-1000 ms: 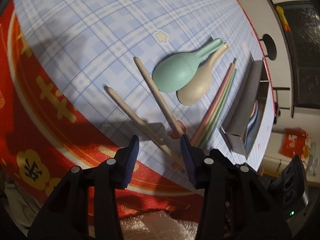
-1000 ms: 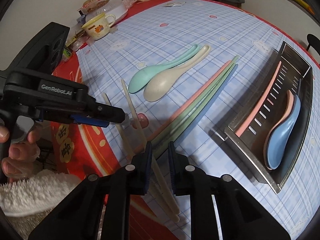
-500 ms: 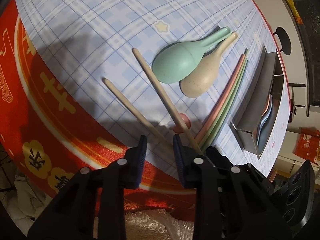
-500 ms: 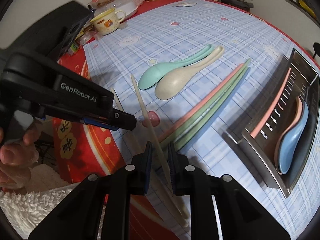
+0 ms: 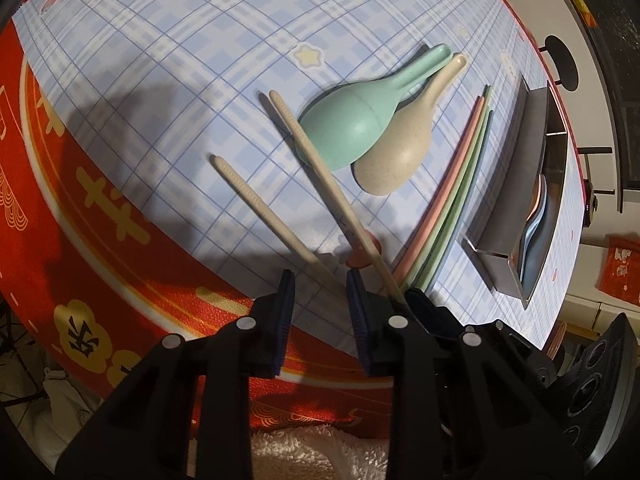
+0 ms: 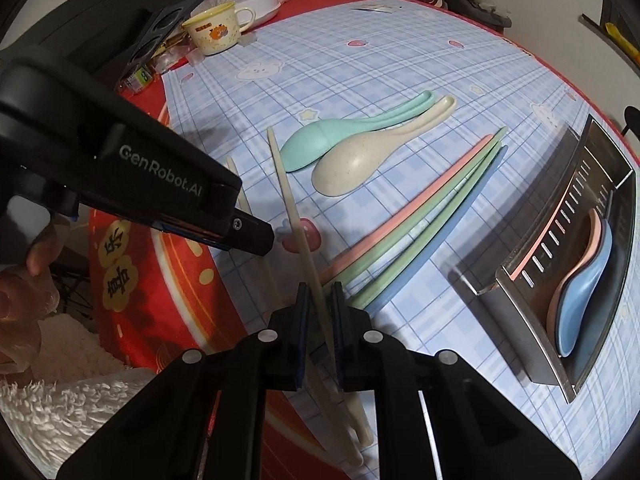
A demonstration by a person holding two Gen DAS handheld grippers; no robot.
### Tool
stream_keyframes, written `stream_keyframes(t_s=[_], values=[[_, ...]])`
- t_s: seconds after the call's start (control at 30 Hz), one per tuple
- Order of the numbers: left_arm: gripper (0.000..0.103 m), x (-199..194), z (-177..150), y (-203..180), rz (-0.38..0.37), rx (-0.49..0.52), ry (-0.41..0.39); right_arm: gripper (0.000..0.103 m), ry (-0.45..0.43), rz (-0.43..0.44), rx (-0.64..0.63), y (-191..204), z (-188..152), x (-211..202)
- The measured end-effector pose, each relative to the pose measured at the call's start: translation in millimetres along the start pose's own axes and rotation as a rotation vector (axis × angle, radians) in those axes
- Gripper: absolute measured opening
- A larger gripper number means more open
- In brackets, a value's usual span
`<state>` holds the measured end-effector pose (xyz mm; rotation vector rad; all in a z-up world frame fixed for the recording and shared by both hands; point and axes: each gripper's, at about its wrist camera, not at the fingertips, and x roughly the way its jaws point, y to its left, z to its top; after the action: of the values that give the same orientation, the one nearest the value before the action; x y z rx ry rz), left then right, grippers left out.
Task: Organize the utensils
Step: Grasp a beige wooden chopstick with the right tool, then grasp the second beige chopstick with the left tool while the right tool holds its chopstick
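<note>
The right gripper (image 6: pixel 320 294) is clamped on 1 beige chopstick (image 6: pixel 289 204), whose tip lifts off the plaid cloth (image 6: pixel 360 76) and slants just beside the mint spoon (image 6: pixel 320 144). The left gripper (image 5: pixel 320 284) stands with its jaws apart and has just been closing; the second beige chopstick (image 5: pixel 256 204) runs into the gap between its pads, though I cannot tell whether they touch it. Beyond the mint spoon, the cream spoon (image 6: pixel 360 164) lies against it, then 4 pastel chopsticks (image 6: pixel 420 216) in a tight bundle, then the steel tray (image 6: pixel 532 264), well apart, already holding a blue spoon (image 6: pixel 584 288) and a pink chopstick (image 6: pixel 548 224). The step in hand looks like gathering the beige pair. Next, the left jaws probably need to close on their stick before both go to the tray, laid lengthwise.
</note>
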<state>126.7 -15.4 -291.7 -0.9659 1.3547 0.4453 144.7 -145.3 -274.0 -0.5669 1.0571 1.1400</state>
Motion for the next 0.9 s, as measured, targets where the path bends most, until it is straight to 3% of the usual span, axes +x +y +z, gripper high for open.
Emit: stream_keyframes(t_s=[0.17, 0.37, 0.57, 0.73, 0.9], values=[[0.031, 0.8, -1.4, 1.1, -0.007, 0.012, -0.004, 0.006, -0.028, 0.015, 0.046, -2.0, -2.6, -8.0], [0.032, 1.2, -3.1, 5.2, -0.02, 0.014, -0.013, 0.006, -0.121, 0.073, 0.203, -19.2, -11.2, -27.5], [0.032, 1.5, -16.0, -9.8, 0.061, 0.107, -0.046, 0.006, -0.192, 0.088, 0.294, -30.4, -27.6, -45.2], [0.032, 7.1, -36.8, -15.4, 0.111, 0.152, 0.017, 0.007, -0.225, 0.094, 0.342, -37.0, -39.1, -54.2], [0.03, 11.8, -45.4, -26.3, 0.181, 0.201, 0.011, 0.007, -0.239, 0.103, 0.388, -44.1, -50.7, -57.6]])
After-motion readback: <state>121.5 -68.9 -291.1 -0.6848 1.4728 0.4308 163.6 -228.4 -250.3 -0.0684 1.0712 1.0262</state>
